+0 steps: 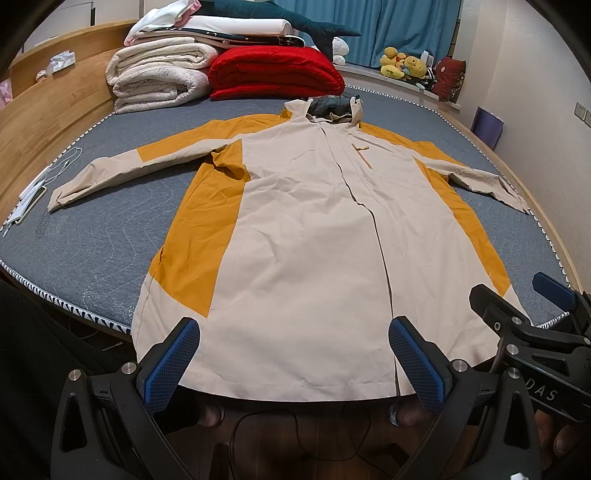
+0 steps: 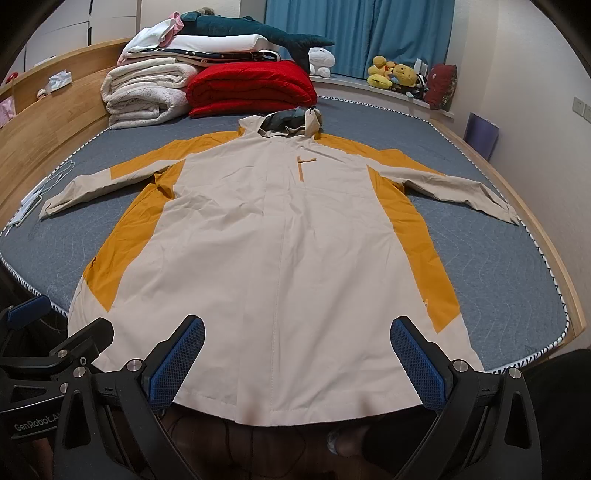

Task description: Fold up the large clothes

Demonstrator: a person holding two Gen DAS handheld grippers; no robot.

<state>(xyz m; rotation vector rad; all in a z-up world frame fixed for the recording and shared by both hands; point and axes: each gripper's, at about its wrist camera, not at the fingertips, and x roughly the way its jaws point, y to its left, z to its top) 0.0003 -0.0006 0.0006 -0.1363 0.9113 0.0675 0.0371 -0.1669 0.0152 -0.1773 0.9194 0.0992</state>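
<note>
We hold the left gripper (image 1: 295,363) and right gripper (image 2: 299,363) wide and empty above the jacket (image 1: 317,236), spread front-up on the bed (image 1: 96,243), hem over the near edge; we judge the slick cloth may slide off, or a pinch may catch one layer only

A grey quilted mattress (image 2: 480,258) fills a wooden bed frame (image 2: 55,122). At eleven o'clock sit folded white blankets (image 2: 144,96) and a red quilt (image 2: 251,88); at twelve, blue curtains (image 2: 369,33); at one, plush toys (image 2: 391,75) on the sill; white wall (image 2: 535,92) at two.
</note>
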